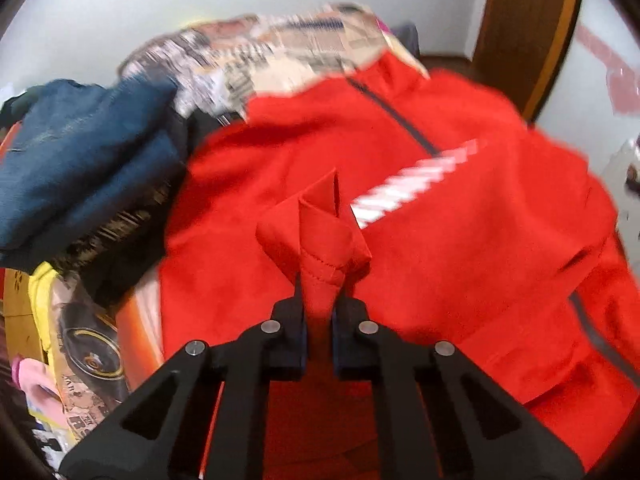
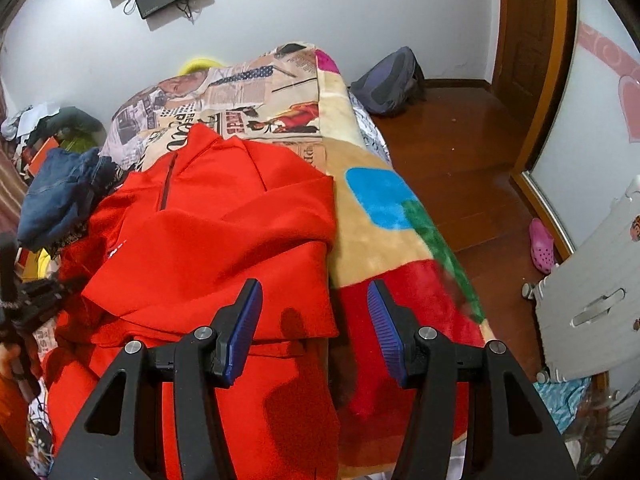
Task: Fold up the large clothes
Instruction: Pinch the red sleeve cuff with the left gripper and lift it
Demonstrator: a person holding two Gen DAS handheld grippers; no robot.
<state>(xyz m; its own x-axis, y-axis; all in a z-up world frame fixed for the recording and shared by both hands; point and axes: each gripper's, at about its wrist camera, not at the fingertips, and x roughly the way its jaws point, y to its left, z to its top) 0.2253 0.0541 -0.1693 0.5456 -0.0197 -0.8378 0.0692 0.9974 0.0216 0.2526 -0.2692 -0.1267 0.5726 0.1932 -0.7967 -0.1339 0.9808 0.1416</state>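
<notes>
A red jacket (image 2: pixel 208 232) is lying spread across a bed (image 2: pixel 384 240) covered with a newsprint-patterned sheet (image 2: pixel 240 92) and a multicoloured blanket (image 2: pixel 400 216); its dark zip (image 2: pixel 166 188) and collar are pointing toward the far end of the bed. The left gripper (image 1: pixel 319 300) is gripping a bunched, stitched edge of the jacket (image 1: pixel 320 248), its fingers (image 1: pixel 294 332) clenched on the cloth, which is standing up in a peak between them above the jacket's white chest stripe (image 1: pixel 416 182). The right gripper (image 2: pixel 316 320) is hovering over the jacket's near right edge, where the cloth is meeting the blanket, its blue-padded fingers (image 2: pixel 244 328) spread apart and grasping nothing. Jeans (image 2: pixel 60 200) are lying heaped at the left side of the bed, just beside the jacket's shoulder. A backpack (image 2: pixel 388 84) is resting on the wooden floor (image 2: pixel 460 168) by the far wall, and a pink clog (image 2: pixel 542 246) is lying near the door frame.
</notes>
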